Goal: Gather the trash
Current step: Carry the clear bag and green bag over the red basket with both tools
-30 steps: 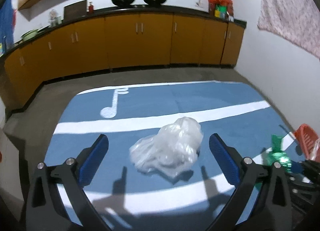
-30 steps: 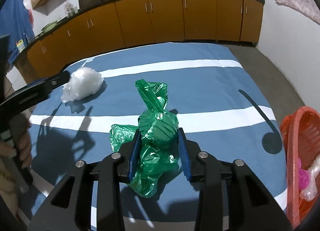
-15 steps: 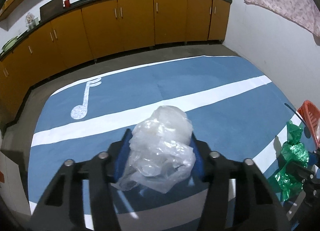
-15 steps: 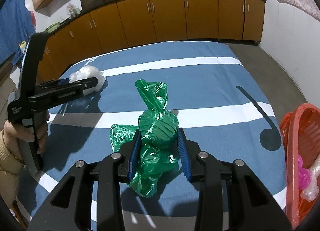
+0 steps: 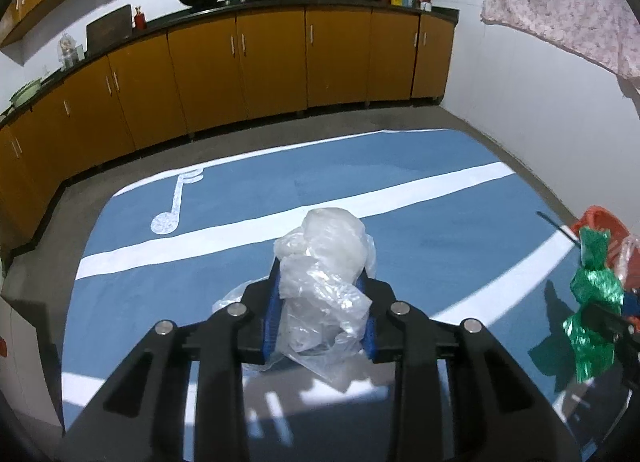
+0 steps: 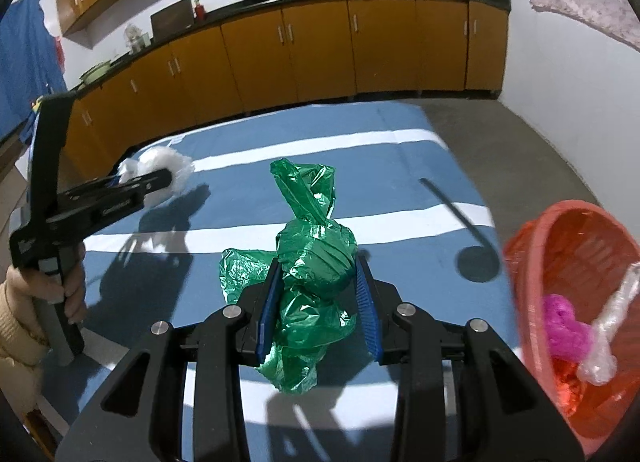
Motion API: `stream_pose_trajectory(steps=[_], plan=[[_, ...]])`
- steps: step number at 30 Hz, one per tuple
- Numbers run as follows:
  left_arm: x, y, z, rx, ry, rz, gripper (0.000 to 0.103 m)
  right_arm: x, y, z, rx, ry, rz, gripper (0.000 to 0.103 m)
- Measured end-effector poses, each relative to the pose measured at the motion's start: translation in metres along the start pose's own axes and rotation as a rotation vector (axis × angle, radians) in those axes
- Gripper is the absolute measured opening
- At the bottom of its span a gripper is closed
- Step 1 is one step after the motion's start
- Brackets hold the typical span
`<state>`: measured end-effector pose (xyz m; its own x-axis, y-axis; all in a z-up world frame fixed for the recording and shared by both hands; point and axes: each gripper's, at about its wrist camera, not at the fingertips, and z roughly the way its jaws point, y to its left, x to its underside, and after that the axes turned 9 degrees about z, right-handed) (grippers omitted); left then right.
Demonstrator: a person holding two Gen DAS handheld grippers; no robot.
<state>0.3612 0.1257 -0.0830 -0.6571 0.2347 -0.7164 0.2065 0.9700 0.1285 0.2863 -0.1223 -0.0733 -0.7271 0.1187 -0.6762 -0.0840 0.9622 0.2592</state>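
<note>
Left wrist view: the left gripper [image 5: 320,312] has just been closing its jaws, and the blue pads now pinch a clear bag [image 5: 326,262] between them, with the crumpled bulk bulging out ahead of and above the pads. It seems to be off the blue mat [image 5: 400,238], though only just; the shadow beneath says so, not certainly.

Right wrist view: the right gripper [image 6: 318,308] pinches a knotted green bag [image 6: 316,258], its long axis running up and away from the jaws, twisted neck on top and loose tail hanging below the pads, clear of the mat. An orange basket [image 6: 532,282] stands at the right edge of that view, tilted toward the camera, with pink and clear scraps already inside.

What the next move turns on, as I judge it, is that the basket lies to the right of both hands, so the right hand is much the nearer: near it, while the left is well apart at the far left of the mat and would have to cross over. The green bag probably goes in first.
</note>
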Motion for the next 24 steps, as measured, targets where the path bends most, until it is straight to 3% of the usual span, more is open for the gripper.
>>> stream_pose_trajectory(steps=[13, 24], plan=[[-0.002, -0.059, -0.081, 0.094, -0.087, -0.018, 0.032, 0.013, -0.054, -0.077, 0.107, -0.110, 0.075, 0.037], [0.002, -0.123, -0.132, 0.147, -0.159, 0.030, 0.032, 0.031, -0.103, -0.126, 0.205, -0.182, 0.140, 0.037]])
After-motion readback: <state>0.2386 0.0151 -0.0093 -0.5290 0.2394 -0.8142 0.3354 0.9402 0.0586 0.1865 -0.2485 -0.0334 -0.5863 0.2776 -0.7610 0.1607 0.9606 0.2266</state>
